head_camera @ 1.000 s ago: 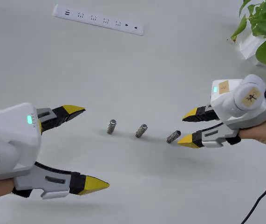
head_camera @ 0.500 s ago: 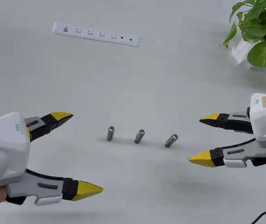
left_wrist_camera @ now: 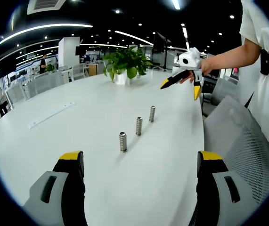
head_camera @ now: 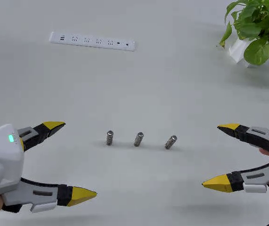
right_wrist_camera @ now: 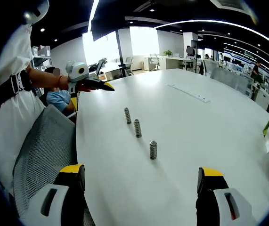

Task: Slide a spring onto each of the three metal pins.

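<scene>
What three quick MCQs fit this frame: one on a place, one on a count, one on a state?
1. Where is the power strip relative to the row of pins?
A. between the grippers
B. beyond the row, farther across the table
C. touching the middle pin

2. How many pins stand in that row?
A. two
B. five
C. three

3. How do the left gripper and right gripper stand?
A. both open, empty
B. both shut
C. left shut on a pin

Answers: B, the head view shows it well past the row; C, three stand upright side by side; A, both pairs of jaws are wide apart with nothing between them.
</scene>
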A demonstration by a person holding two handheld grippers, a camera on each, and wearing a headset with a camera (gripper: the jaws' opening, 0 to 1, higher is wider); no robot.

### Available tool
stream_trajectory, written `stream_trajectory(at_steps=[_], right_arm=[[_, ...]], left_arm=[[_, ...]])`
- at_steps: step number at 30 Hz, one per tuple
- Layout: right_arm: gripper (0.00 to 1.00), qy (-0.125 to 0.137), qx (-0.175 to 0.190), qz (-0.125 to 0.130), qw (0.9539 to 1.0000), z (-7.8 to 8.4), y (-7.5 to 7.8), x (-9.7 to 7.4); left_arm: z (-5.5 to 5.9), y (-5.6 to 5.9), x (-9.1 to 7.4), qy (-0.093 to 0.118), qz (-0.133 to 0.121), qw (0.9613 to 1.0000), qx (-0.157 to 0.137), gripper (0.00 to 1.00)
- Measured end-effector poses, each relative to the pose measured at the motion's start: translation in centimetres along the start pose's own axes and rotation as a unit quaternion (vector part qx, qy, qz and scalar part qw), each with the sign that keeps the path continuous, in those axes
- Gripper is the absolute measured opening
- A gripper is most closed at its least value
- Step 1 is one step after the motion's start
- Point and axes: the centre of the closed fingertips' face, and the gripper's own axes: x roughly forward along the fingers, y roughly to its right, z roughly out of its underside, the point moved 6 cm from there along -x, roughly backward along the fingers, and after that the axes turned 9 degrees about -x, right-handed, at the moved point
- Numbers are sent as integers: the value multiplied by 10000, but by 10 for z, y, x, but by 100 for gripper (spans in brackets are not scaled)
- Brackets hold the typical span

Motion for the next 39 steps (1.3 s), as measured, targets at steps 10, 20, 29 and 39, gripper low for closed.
stream_trajectory(at_steps=[10,20,29,39], right_arm=[[99,67,149,163,9997,5,2,-1],[99,92,168,215,9996,4,4,-1],[98,96,138,236,9996,2,5,-2],[97,109,141,242,9995,0,3,-3]], left_arm=[[4,-3,3,-135,5,9999,-45,99],[5,-2,5,-191,37,9998,-53,99],[2,0,7,-186,85,9998,-30,99],[3,-2,6,-201,121,9997,3,99]])
